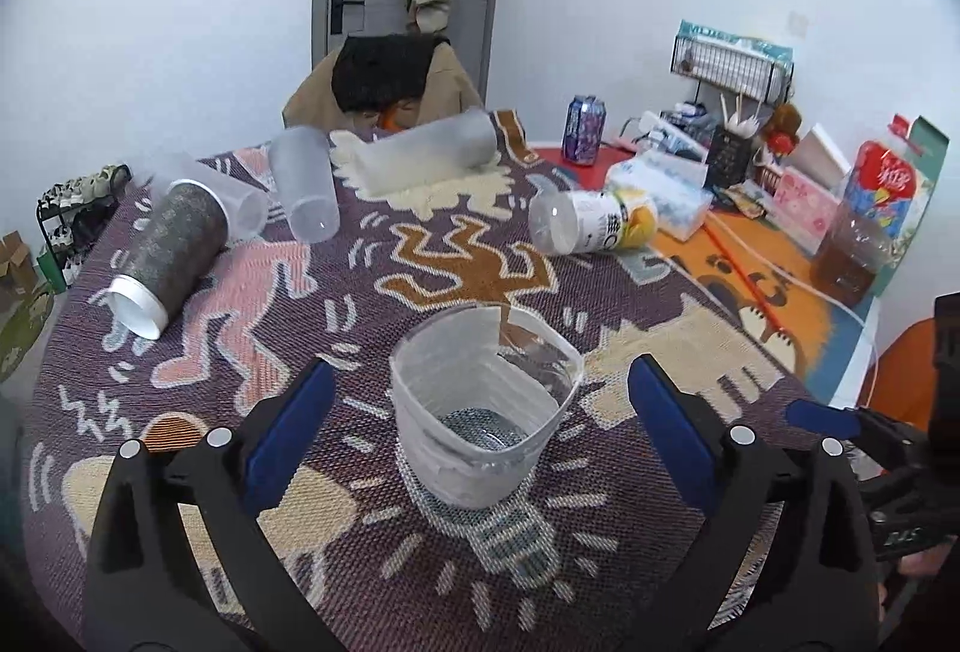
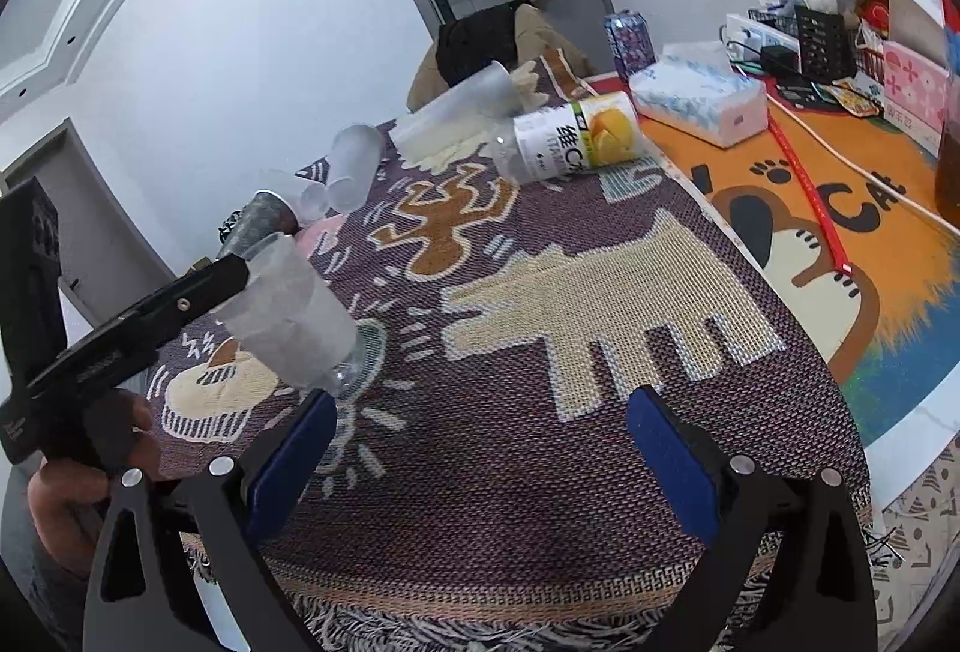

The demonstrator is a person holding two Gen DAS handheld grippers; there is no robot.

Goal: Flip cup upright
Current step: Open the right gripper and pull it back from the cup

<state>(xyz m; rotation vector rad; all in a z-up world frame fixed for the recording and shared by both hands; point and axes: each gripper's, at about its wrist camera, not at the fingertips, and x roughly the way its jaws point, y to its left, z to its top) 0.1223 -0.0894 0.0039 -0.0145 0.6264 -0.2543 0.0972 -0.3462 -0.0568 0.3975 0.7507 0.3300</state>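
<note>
A frosted clear plastic cup (image 1: 485,415) stands mouth-up on the patterned cloth (image 1: 336,562), between the fingers of my left gripper (image 1: 480,412). The jaws are wide open and clear of the cup's sides. In the right wrist view the same cup (image 2: 294,316) is at the left, tilted in the picture, with the left gripper (image 2: 138,316) beside its rim. My right gripper (image 2: 480,448) is open and empty over bare cloth near the table's front edge. Other cups lie on their sides at the back: a glittery grey one (image 1: 168,256) and frosted ones (image 1: 303,184) (image 1: 429,150).
A cut bottle with an orange label (image 1: 591,229) lies on its side. Tissue pack (image 1: 660,199), soda can (image 1: 583,129), boxes and a wire rack (image 1: 732,63) crowd the right. A draped chair (image 1: 384,75) stands behind the table. The orange cat mat (image 2: 840,208) lies to the right.
</note>
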